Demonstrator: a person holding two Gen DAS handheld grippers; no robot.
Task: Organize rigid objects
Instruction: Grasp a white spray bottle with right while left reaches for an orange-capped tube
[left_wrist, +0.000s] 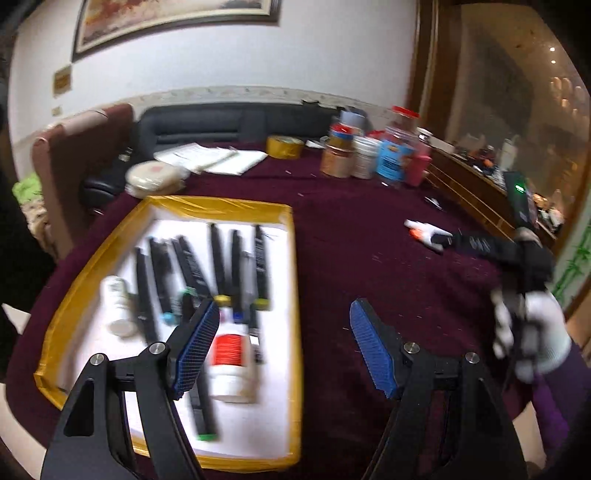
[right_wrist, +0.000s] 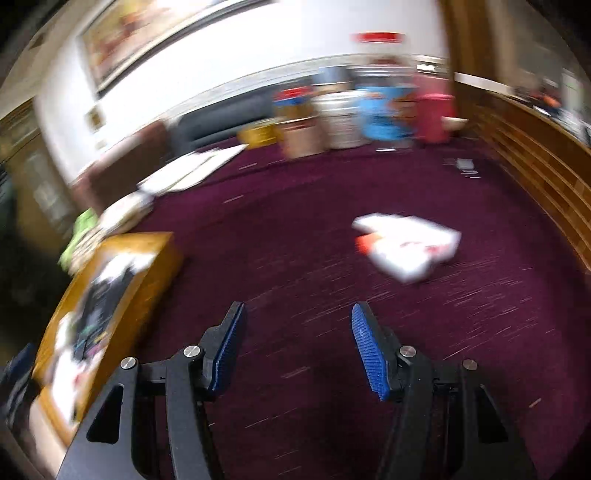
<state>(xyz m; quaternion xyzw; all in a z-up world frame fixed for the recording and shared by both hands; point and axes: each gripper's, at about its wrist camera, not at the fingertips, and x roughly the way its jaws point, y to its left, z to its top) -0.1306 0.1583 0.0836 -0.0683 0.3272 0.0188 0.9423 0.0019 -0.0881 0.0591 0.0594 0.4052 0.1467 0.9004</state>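
Both tongs were held open and empty, left gripper (left_wrist: 282, 343) and right gripper (right_wrist: 297, 347); the white packet (right_wrist: 406, 243), left loose mid-table, could be nudged off by a rushed grab.

A yellow-rimmed tray (left_wrist: 293, 295) with a white floor lies on the left of the maroon tabletop (left_wrist: 369, 258). In it, several black pens (left_wrist: 218, 258) lie side by side, pointing near to far, with a white bottle (left_wrist: 117, 302) at the left and a red-labelled white bottle (left_wrist: 231, 363) lying nearer. A white packet (right_wrist: 406, 243) with an orange end lies flat, well apart to the right.
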